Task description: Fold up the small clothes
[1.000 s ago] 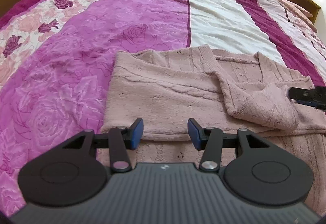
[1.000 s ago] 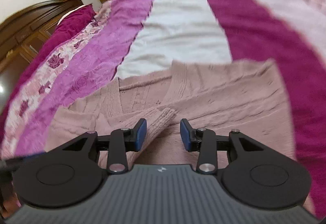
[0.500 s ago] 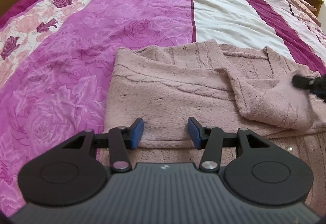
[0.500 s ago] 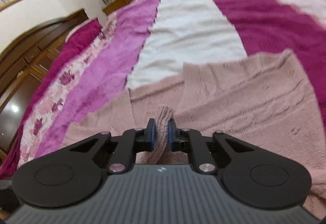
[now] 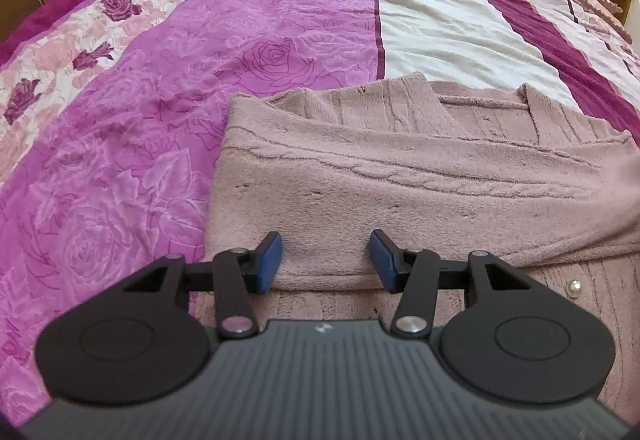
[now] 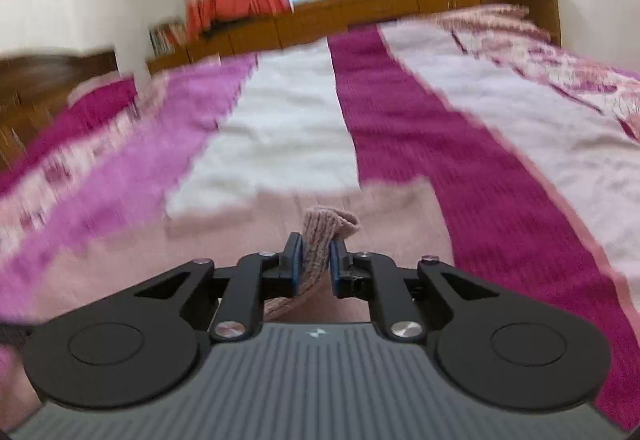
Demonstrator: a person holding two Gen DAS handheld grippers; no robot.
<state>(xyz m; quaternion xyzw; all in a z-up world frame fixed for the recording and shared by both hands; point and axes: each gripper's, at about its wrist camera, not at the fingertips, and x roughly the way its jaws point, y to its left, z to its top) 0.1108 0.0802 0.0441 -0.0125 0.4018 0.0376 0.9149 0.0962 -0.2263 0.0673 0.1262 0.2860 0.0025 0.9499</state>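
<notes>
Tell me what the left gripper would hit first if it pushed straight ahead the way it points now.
Most likely the folded pink knit cardigan: the open left gripper points down at its near fold, nothing between the jaws. Depth is unclear, but no other object lies in that line before the bedspread underneath.

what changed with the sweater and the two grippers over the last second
The right gripper closed on the ribbed sleeve cuff of the pink sweater, which had been lying between its open jaws, and lifted it; its view swung up toward the window. In the left wrist view the folded-in sleeve is now drawn out to the right. The left gripper stayed open, over the sweater's near folded edge.
</notes>
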